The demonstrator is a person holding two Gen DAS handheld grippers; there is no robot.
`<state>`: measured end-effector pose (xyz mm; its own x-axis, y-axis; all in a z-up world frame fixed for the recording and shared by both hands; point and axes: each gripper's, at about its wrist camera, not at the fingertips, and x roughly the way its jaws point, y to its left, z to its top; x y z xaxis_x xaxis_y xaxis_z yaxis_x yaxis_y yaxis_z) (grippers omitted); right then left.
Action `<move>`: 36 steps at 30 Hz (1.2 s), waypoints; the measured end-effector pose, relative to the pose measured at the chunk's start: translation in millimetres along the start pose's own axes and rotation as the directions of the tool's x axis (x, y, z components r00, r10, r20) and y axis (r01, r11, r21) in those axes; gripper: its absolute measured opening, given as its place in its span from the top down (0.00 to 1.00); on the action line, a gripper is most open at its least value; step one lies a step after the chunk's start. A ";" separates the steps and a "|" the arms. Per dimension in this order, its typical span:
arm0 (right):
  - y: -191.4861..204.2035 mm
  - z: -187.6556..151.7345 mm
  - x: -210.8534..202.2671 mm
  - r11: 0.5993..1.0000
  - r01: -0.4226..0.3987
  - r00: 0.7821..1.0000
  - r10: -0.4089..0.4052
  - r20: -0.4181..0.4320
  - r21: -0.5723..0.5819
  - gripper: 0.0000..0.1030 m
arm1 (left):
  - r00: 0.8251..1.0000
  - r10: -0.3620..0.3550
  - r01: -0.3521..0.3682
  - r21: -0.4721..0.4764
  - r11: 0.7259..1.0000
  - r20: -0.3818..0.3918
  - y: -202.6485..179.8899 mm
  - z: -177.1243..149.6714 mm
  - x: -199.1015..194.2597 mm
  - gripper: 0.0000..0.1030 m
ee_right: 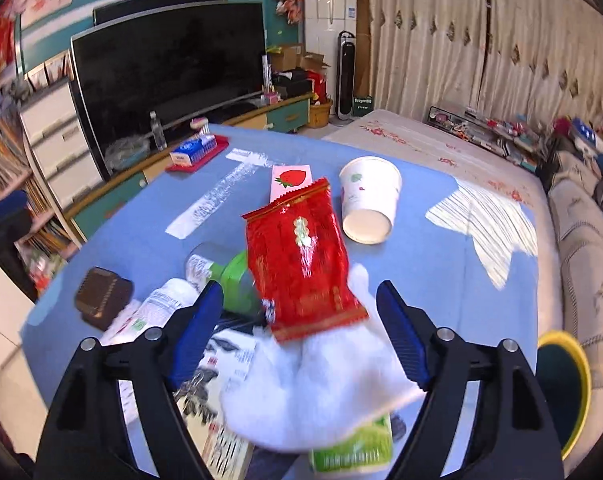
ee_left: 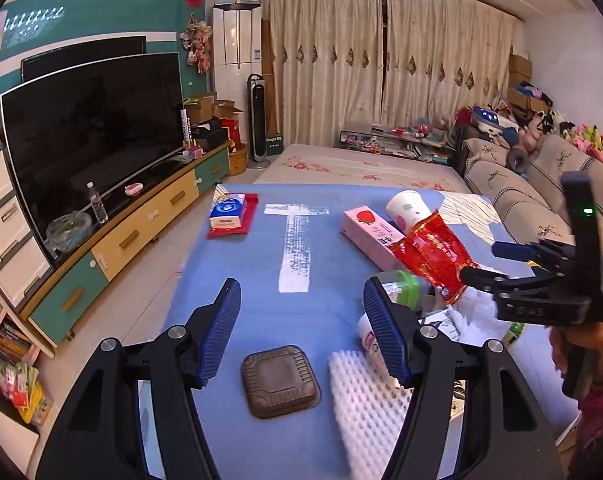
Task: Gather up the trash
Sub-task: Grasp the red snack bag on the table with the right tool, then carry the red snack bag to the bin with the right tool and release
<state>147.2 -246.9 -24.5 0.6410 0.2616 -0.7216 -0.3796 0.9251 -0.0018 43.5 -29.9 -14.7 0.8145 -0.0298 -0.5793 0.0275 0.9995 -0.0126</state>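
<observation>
Left wrist view: left gripper (ee_left: 301, 332), jaws apart and empty, above a blue table (ee_left: 237, 320); right gripper (ee_right: 301, 332) likewise parted, unclamped. Near lies a brown tray (ee_left: 279, 380); farther right, a shiny red wrapper (ee_right: 305, 264) leans on the trash pile; beyond, a TV (ee_left: 93, 136) and curtains (ee_left: 381, 60).

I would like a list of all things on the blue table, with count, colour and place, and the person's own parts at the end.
table: 1, blue, under everything
tape mark: 1, white, table centre
tissue pack: 1, blue-white, on the red tray
tray: 1, red, far left
box: 1, pink, strawberry picture, right of tape
cup: 1, white, lying on its side
snack bag: 1, red, over the pile
bottle: 1, green cap, lying
small container: 1, brown, near edge
foam net: 1, white, near edge
left claw: open, empty
right claw: open
</observation>
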 end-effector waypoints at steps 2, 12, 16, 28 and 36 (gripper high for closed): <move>3.5 8.6 15.3 1.000 0.027 1.000 -0.027 -0.017 -0.013 0.28 | 1.000 -0.003 0.003 -0.004 1.000 -0.003 2.8 4.0 4.6 0.38; -12.2 17.7 50.2 0.998 -0.026 0.996 0.031 -0.089 0.059 0.75 | 0.999 -0.042 0.041 -0.009 0.999 -0.027 6.7 -3.8 21.5 0.38; -16.3 18.5 30.0 0.993 -0.073 0.997 0.075 -0.020 0.092 0.89 | 0.998 -0.046 0.046 -0.002 0.999 -0.038 7.4 -5.7 26.0 0.38; -110.2 -6.0 -57.7 0.962 0.051 0.991 -0.082 0.108 0.267 0.91 | 0.995 -0.085 0.088 0.049 0.995 -0.060 -26.8 -3.0 39.8 0.38; -227.5 -90.1 -56.3 0.834 0.291 0.954 -0.288 -0.079 0.470 0.90 | 0.988 -0.121 0.131 0.100 0.986 -0.095 -66.6 -3.0 54.9 0.38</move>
<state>137.4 -497.0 -45.9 0.6684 -0.0386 -0.7428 0.1829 0.9765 0.1139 84.6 -98.0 -48.2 0.7462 -0.1501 -0.6485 0.1917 0.9814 -0.0065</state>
